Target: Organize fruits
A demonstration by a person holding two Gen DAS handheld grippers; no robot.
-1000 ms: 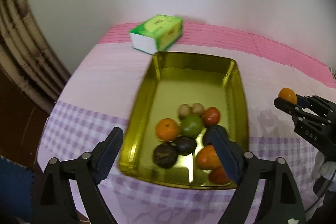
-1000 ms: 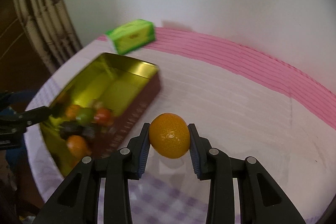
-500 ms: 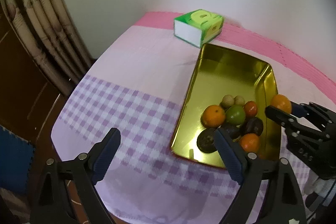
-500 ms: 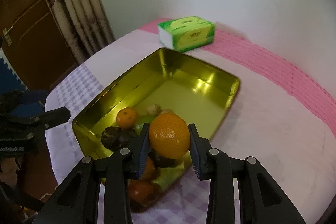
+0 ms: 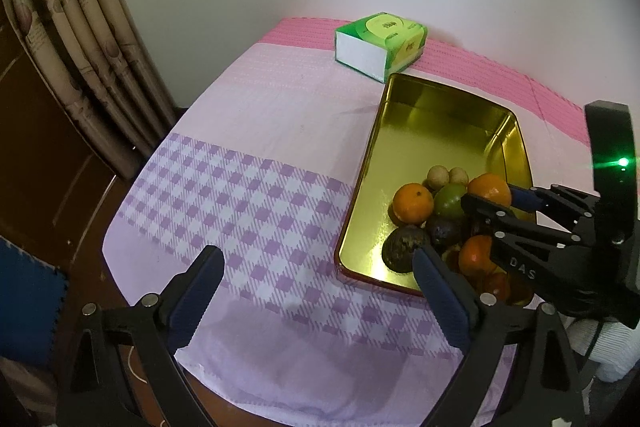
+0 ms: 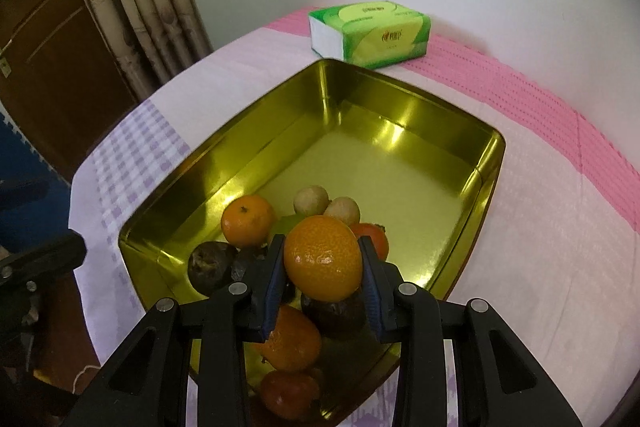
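A gold metal tray (image 6: pixel 380 171) on the tablecloth holds several fruits at its near end: oranges (image 6: pixel 248 219), two pale round fruits (image 6: pixel 311 201), dark wrinkled fruits (image 6: pixel 210 265) and a green one (image 5: pixel 450 201). My right gripper (image 6: pixel 322 251) is shut on an orange (image 6: pixel 324 267), which hangs just above the pile. In the left wrist view that right gripper (image 5: pixel 494 199) reaches in from the right over the tray (image 5: pixel 432 139). My left gripper (image 5: pixel 314 259) stands open over the checked cloth left of the tray, with nothing between its fingers.
A green tissue pack (image 5: pixel 380 45) lies just behind the tray's far end. A curtain (image 5: pixel 80 47) and a brown wooden door (image 6: pixel 48 39) stand left of the table. The table's near-left edge (image 5: pixel 120 247) drops off beside a blue mat (image 5: pixel 28 299).
My right gripper has carried the orange from over the cloth beside the tray to above the fruit pile. My left gripper has drawn away left of the tray, its jaws a little wider.
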